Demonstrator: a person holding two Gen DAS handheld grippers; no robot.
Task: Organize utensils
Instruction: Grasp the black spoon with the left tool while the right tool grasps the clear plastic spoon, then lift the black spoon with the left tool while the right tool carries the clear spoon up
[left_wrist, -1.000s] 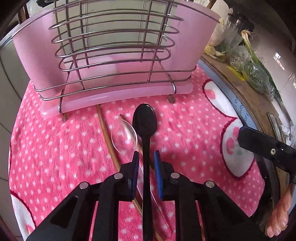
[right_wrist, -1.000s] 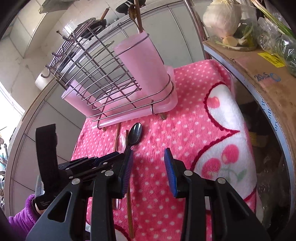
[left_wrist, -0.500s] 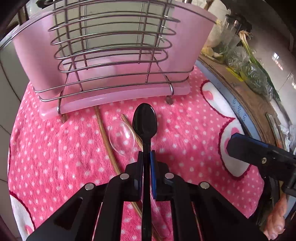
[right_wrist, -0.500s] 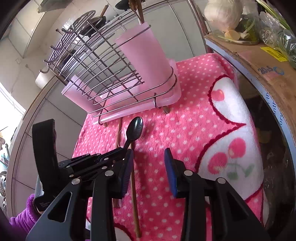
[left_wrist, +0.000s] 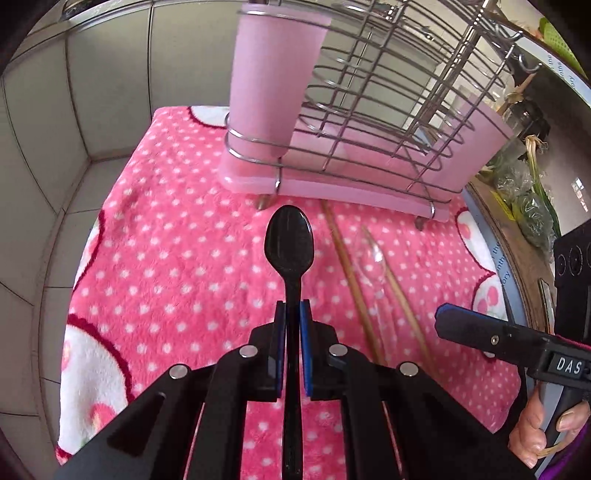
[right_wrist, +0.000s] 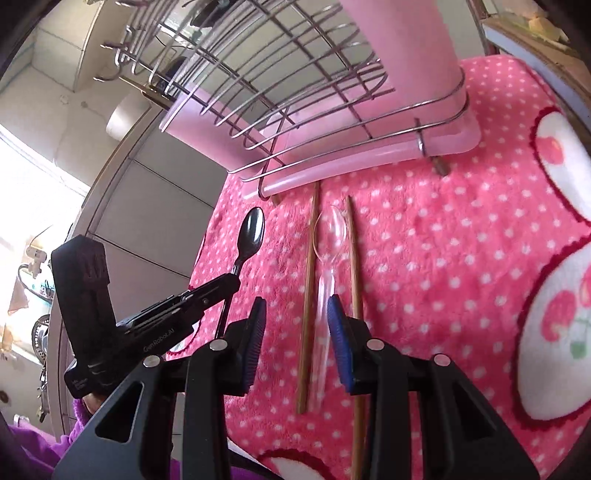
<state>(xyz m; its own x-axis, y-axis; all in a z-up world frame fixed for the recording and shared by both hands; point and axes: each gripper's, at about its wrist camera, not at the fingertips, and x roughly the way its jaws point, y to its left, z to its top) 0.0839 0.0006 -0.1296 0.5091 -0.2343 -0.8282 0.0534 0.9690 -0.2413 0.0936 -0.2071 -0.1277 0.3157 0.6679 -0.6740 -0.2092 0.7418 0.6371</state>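
Note:
My left gripper (left_wrist: 292, 317) is shut on the handle of a black plastic spoon (left_wrist: 289, 242) and holds it lifted above the pink dotted cloth, left of the rack; it also shows in the right wrist view (right_wrist: 252, 232). My right gripper (right_wrist: 297, 323) is open and hovers low over a clear plastic spoon (right_wrist: 330, 236) that lies between two wooden chopsticks (right_wrist: 309, 266). These lie on the cloth in front of the wire rack (right_wrist: 295, 85) with its pink cups (left_wrist: 273, 74). In the left wrist view the clear spoon (left_wrist: 369, 258) lies to the right.
The pink cloth (left_wrist: 177, 236) covers the counter. Grey tiled wall (left_wrist: 74, 110) stands at the left and behind. A wooden board with bagged greens (left_wrist: 524, 192) lies at the right edge. A pink drip tray (right_wrist: 369, 158) sits under the rack.
My left gripper closed on the black spoon, lifted it and swung left. My right gripper moved forward and down over the clear spoon and chopsticks, staying open.

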